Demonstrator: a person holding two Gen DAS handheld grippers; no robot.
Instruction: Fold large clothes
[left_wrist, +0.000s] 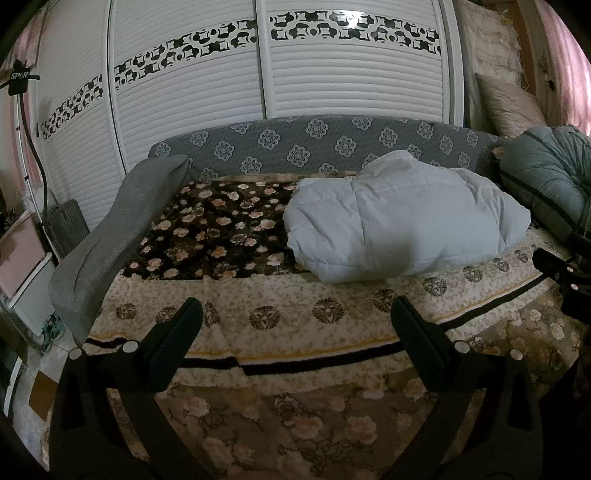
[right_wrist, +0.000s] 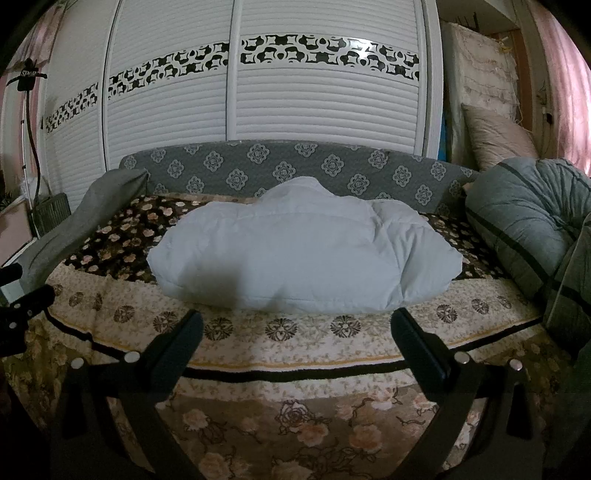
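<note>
Both tongs stood wide apart and empty. Seen from its own camera, the left gripper (left_wrist: 295, 332) hung over the near edge of the floral bedspread (left_wrist: 295, 354), its dark fingers (left_wrist: 177, 343) at seven and five o'clock of the view. The right gripper (right_wrist: 295, 339) hung likewise over the bedspread's pale band, and its body also showed at three o'clock in the left view.

Beyond the fingers, at about one o'clock in the left view and twelve in the right, lay the white puffy jacket (right_wrist: 303, 251), bundled into a rounded heap across the dark flowered blanket (left_wrist: 218, 225) and touching the pale band. It looked quilted and padded: probably light, soft and springy, with a smooth shell that may slip and puff back after pressing. A hold on a seam or the hem along its near edge, one gripper toward each end, seemed soundest.

Further off, a grey padded garment (right_wrist: 524, 229) was heaped at two o'clock, and behind it all stood the grey patterned headboard (left_wrist: 314, 144) and white louvred wardrobe doors (right_wrist: 332, 107).
</note>
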